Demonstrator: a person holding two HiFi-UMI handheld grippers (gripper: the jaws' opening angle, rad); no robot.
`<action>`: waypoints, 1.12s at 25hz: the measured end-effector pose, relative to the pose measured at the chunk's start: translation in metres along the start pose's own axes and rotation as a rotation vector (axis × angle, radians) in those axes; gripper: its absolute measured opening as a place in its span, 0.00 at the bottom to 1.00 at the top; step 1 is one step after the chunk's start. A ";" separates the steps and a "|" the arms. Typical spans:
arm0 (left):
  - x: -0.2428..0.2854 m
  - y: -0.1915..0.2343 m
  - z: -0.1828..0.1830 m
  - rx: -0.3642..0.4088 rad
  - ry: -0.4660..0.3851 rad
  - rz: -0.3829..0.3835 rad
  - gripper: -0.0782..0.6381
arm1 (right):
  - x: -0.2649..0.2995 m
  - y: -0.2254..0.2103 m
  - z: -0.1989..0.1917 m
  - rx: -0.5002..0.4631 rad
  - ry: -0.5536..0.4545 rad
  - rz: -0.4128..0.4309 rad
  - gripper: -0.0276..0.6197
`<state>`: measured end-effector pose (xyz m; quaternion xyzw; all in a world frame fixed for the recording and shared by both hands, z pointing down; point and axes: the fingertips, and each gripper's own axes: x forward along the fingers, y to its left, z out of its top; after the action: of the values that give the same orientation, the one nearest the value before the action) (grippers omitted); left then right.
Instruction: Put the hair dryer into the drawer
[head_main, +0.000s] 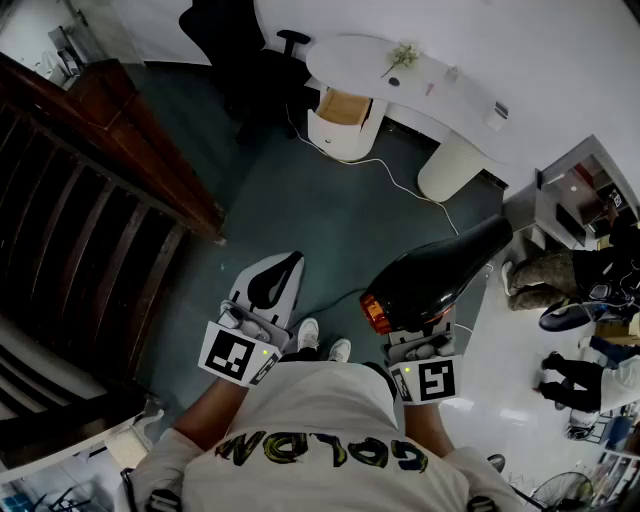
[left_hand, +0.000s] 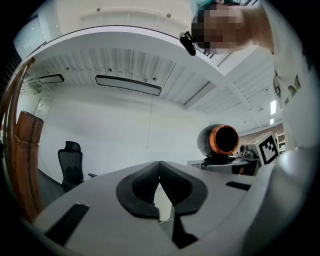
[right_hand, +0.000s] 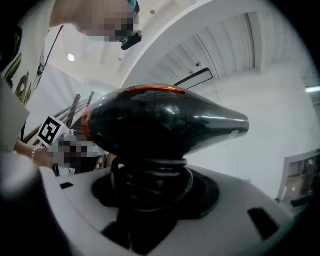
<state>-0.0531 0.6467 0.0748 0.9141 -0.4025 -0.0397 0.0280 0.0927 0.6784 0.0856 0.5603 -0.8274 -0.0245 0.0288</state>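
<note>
hair dryer (head_main: 440, 272) clamped in right gripper (head_main: 418, 338); left gripper (head_main: 278, 275) closed, empty

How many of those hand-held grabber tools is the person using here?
2. The left gripper is at the head view's lower middle, fingers together and empty; the right gripper, beside it, grips the black hair dryer. None seems hidden.

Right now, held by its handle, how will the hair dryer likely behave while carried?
The hair dryer sits with its bulky body above the jaws of the right gripper, so it is probably top-heavy and apt to tilt. Its glossy shell looks slippery, though the cord coiled round the handle may add grip. It looks rigid, not floppy.
</note>
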 end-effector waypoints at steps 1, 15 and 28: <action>0.001 0.004 -0.001 -0.002 0.000 0.000 0.13 | 0.005 0.001 0.000 0.006 -0.006 0.003 0.44; 0.037 0.044 -0.004 -0.015 0.009 -0.044 0.13 | 0.060 -0.017 -0.005 0.021 0.000 -0.021 0.45; 0.164 0.098 -0.014 0.004 0.024 -0.031 0.13 | 0.167 -0.104 -0.022 0.026 -0.008 0.003 0.45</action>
<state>-0.0139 0.4597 0.0884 0.9207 -0.3881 -0.0283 0.0303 0.1286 0.4848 0.1030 0.5591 -0.8287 -0.0162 0.0182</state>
